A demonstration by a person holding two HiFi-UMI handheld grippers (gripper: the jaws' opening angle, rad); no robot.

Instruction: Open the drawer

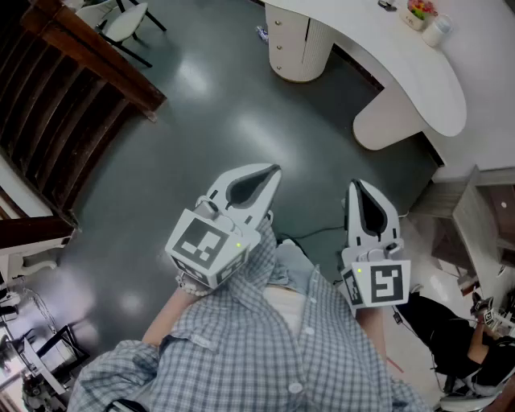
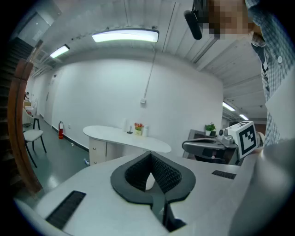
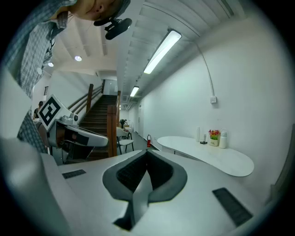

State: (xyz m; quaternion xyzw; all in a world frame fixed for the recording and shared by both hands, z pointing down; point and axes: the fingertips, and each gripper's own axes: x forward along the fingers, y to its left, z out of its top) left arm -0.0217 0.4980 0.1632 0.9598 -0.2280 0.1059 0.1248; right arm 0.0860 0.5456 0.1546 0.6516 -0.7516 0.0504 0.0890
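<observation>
The drawer cabinet (image 1: 288,42) is a white rounded unit with small knobs under the far end of a curved white counter (image 1: 418,76). It stands well ahead of both grippers. My left gripper (image 1: 269,171) is shut and empty, held in the air over the dark floor. My right gripper (image 1: 354,187) hangs beside it, also shut and empty. In the left gripper view the shut jaws (image 2: 150,156) point toward the counter (image 2: 126,135) and the cabinet (image 2: 97,150). The right gripper view shows its shut tips (image 3: 146,153) with the counter (image 3: 207,154) off to the right.
A dark wooden staircase rail (image 1: 88,56) runs along the left, with a white chair (image 1: 129,22) beyond it. Flowers and a bottle (image 1: 422,18) sit on the counter. Grey floor (image 1: 201,121) lies between me and the cabinet. A seated person (image 1: 463,338) is at the lower right.
</observation>
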